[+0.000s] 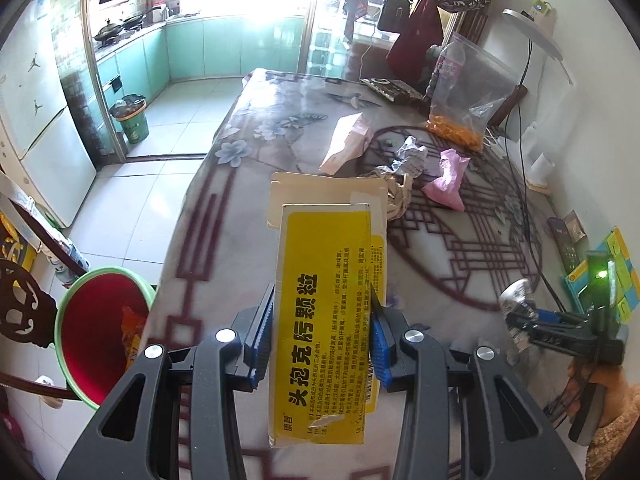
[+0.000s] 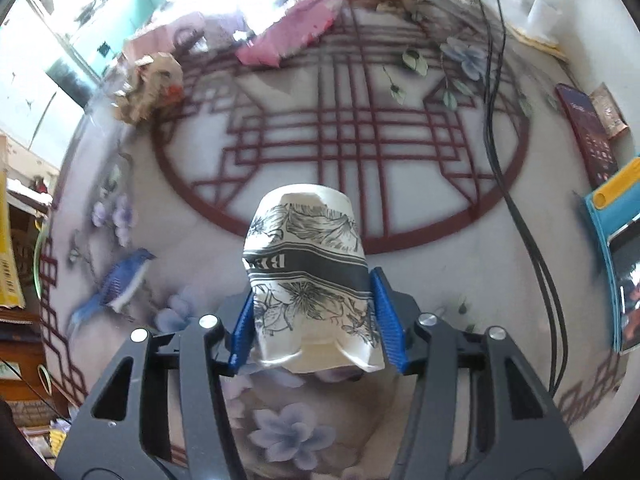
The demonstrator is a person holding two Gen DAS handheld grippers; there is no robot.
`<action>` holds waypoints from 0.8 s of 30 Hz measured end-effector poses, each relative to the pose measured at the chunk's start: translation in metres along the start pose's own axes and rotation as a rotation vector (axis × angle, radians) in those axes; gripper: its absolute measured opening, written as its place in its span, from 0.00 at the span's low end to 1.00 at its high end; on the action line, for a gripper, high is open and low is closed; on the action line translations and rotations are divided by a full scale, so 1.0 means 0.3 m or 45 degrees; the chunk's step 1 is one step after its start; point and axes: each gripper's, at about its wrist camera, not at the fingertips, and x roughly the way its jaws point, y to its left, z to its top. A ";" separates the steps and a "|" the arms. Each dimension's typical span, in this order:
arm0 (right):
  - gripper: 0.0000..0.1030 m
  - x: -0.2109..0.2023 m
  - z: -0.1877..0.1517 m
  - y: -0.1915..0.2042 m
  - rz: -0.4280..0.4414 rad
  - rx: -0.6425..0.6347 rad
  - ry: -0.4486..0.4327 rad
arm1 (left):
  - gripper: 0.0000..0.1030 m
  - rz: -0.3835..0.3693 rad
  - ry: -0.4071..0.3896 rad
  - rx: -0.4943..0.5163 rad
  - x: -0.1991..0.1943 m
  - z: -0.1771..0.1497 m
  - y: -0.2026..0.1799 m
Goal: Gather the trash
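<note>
**Two Pieces of Trash Gripped, More Left on the Bench**

Already, part of the collecting was seen to be done: some orange wrapping was lying inside the red bin, which stood on the floor just beside the near left corner of the bench. A yellow medicine box was clamped between the pads of the left claw, held above the bench edge, to the right of the bin and not yet over it. A crushed paper cup printed with dark flowers was squeezed in the right claw, its wall buckled under the pads, and was held further from the bin, over the patterned cloth.

Much was judged to be left. Well beyond the bin, toward the middle of the bench, a pink plastic bag, a ball of crumpled white paper, a brown crumpled wad and a pale paper packet were still lying uncollected. Neither held piece had yet been dropped, so the task was reckoned to be at an early-to-middle stage, with both loads to be carried to the bin and the remaining litter to be fetched afterwards.
</note>
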 end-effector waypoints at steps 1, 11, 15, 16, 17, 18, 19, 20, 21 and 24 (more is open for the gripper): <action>0.50 -0.019 0.000 0.014 0.003 0.002 -0.017 | 0.37 -0.002 0.001 0.004 0.000 0.000 0.009; 0.50 -0.200 0.013 0.253 0.067 -0.066 -0.198 | 0.37 -0.015 0.018 0.041 -0.003 -0.013 0.114; 0.50 -0.249 0.026 0.345 0.089 -0.107 -0.249 | 0.37 -0.012 0.008 0.037 -0.014 -0.008 0.163; 0.50 -0.262 0.028 0.371 0.095 -0.120 -0.264 | 0.37 -0.010 0.006 0.035 -0.016 -0.008 0.173; 0.50 -0.270 0.031 0.390 0.100 -0.130 -0.275 | 0.37 -0.007 0.005 0.030 -0.018 -0.008 0.189; 0.50 -0.280 0.033 0.409 0.105 -0.139 -0.285 | 0.37 -0.003 0.004 0.023 -0.019 -0.008 0.206; 0.50 -0.291 0.036 0.434 0.111 -0.153 -0.297 | 0.37 -0.002 0.005 0.020 -0.019 -0.008 0.216; 0.50 -0.298 0.038 0.452 0.115 -0.163 -0.305 | 0.37 0.002 0.006 0.012 -0.019 -0.009 0.234; 0.50 -0.308 0.041 0.478 0.122 -0.180 -0.316 | 0.37 0.004 0.007 0.007 -0.018 -0.010 0.244; 0.50 -0.328 0.046 0.534 0.140 -0.212 -0.337 | 0.37 0.015 0.007 -0.013 -0.021 -0.015 0.288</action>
